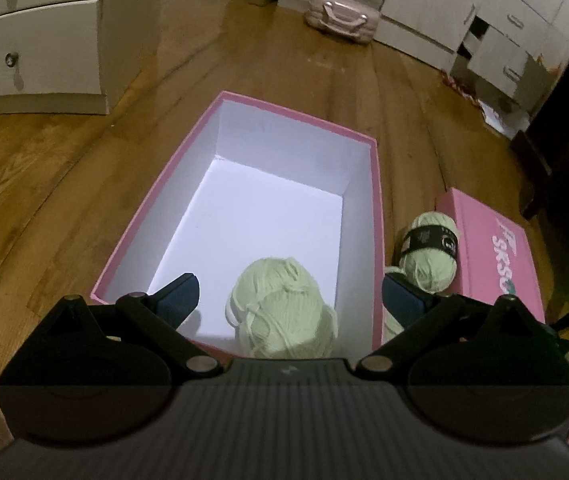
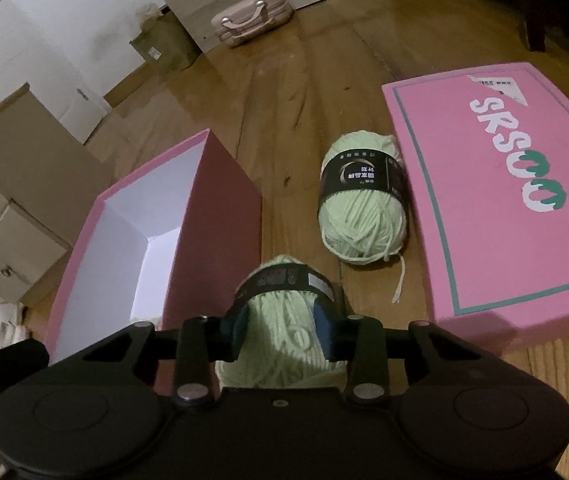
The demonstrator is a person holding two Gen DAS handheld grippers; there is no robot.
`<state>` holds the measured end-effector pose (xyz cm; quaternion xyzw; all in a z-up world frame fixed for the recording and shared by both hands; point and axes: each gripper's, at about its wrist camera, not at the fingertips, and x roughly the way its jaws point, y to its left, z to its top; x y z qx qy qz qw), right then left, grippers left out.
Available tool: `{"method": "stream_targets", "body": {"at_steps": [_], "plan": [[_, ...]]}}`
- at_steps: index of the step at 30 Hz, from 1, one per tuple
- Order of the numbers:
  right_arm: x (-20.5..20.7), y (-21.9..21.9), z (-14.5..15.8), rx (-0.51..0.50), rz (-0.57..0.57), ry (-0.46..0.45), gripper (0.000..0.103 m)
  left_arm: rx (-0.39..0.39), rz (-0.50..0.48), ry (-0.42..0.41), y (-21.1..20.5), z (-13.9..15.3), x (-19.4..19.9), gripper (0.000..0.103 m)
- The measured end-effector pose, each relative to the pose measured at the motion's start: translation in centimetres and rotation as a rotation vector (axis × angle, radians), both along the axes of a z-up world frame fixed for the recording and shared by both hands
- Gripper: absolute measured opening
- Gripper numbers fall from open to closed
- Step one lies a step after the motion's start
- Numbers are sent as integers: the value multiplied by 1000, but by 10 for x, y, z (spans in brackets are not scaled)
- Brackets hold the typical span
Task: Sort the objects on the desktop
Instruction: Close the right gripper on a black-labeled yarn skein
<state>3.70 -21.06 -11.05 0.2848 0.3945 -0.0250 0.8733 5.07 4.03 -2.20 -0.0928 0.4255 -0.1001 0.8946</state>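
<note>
Yarn, pale green, three balls in all. Ball without label [image 1: 282, 308]: lies inside the open pink box [image 1: 376, 208] at its near end, lower centre of the left wrist view, on the white bottom close to the box's right wall. Left tongs [image 1: 289, 294]: spread wide above that ball, blue pads [image 1: 178, 294] on either side, touching nothing. Held ball [image 2: 284, 320]: black paper band around its far end, lower centre of the right wrist view, clamped between the blue pads of the right tongs [image 2: 282, 320], just beside the box's outer right wall. Loose ball [image 2: 364, 204]: black band with pale print around its upper part, lies on the wooden floor [image 2: 284, 92] in the centre of the right wrist view, between the box and the pink lid [image 2: 496, 208], touching or nearly touching the lid's left edge; a strand trails from its lower end toward the bottom of the frame. Lid: flat on the floor, right side of the frame, lettered "SKSOO" in white and green, green border line. Background items: pink small suitcase [image 2: 250, 16] at upper centre, cardboard carton [image 2: 164, 46] to its left, white drawer cabinets [image 1: 36, 32] at upper left of the left wrist view.
</note>
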Motion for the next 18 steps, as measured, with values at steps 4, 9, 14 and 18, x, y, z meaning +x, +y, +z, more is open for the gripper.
{"method": "stream_targets", "body": {"at_steps": [4, 9, 14, 18], "plan": [[0, -5, -11, 71, 17, 41, 41, -16, 14, 22, 3, -4, 2, 99], [4, 5, -18, 37, 102, 136, 55, -16, 2, 27, 0, -7, 0, 99], [6, 14, -27, 17, 129, 121, 70, -15, -17, 38, -4, -11, 1, 99], [9, 23, -36, -36, 148, 93, 77, -8, -18, 40, -6, -12, 0, 99]]}}
